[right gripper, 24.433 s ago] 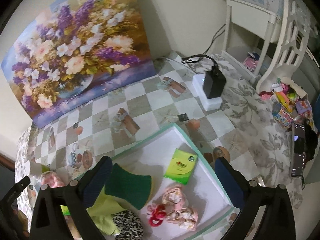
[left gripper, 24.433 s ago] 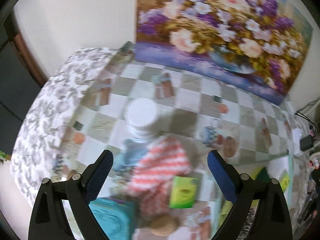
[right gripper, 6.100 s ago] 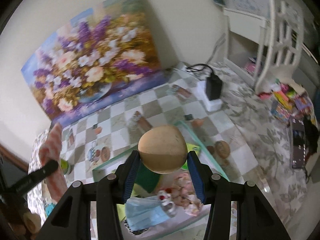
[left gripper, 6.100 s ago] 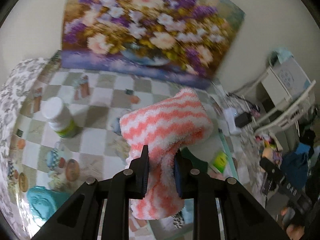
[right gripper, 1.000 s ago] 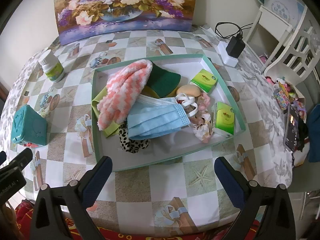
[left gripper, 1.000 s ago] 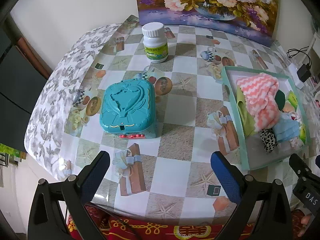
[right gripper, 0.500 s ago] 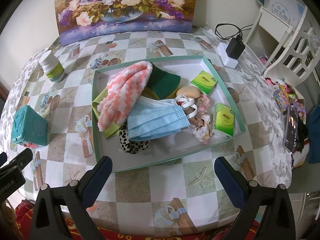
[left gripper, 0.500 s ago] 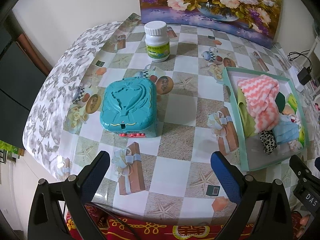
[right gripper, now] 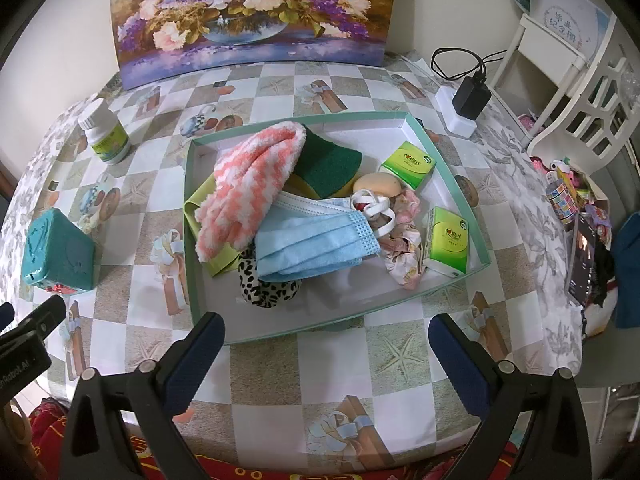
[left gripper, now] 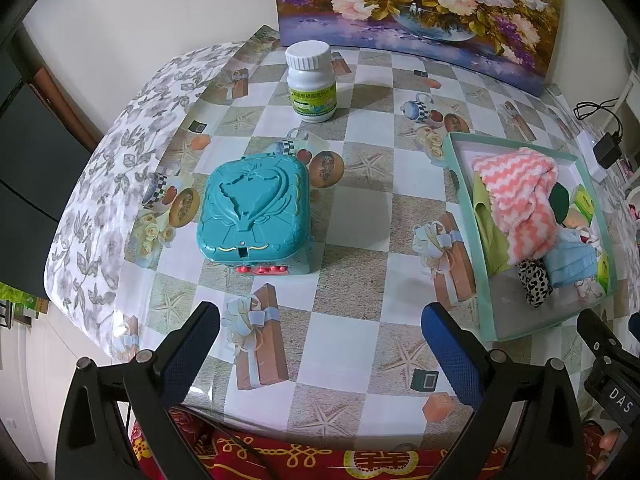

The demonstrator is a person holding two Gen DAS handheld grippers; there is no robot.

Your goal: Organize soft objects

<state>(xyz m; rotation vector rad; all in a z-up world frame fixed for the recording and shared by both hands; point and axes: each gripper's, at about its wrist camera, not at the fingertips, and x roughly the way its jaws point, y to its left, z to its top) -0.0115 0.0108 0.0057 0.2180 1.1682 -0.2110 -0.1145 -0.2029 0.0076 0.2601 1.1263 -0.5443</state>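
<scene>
A shallow teal-rimmed tray (right gripper: 448,280) (left gripper: 464,184) holds the soft things: a pink-and-white striped towel (right gripper: 256,172) (left gripper: 520,192), a blue face mask (right gripper: 316,244), a green sponge (right gripper: 332,164), a tan puff (right gripper: 378,185), a leopard scrunchie (right gripper: 268,284), a floral scrunchie (right gripper: 404,248) and two green tissue packs (right gripper: 448,240). My right gripper (right gripper: 326,356) is open and empty, held above the table's near edge in front of the tray. My left gripper (left gripper: 320,344) is open and empty too, left of the tray.
A teal plastic box (left gripper: 256,212) and a white pill bottle (left gripper: 312,80) stand on the checked tablecloth left of the tray. A flower painting (right gripper: 256,12) leans on the wall. A charger (right gripper: 470,98) and white chair (right gripper: 580,92) are at the right.
Both grippers have drifted slightly; the left view edged a little closer to the table. The objects in the tray have not moved.
</scene>
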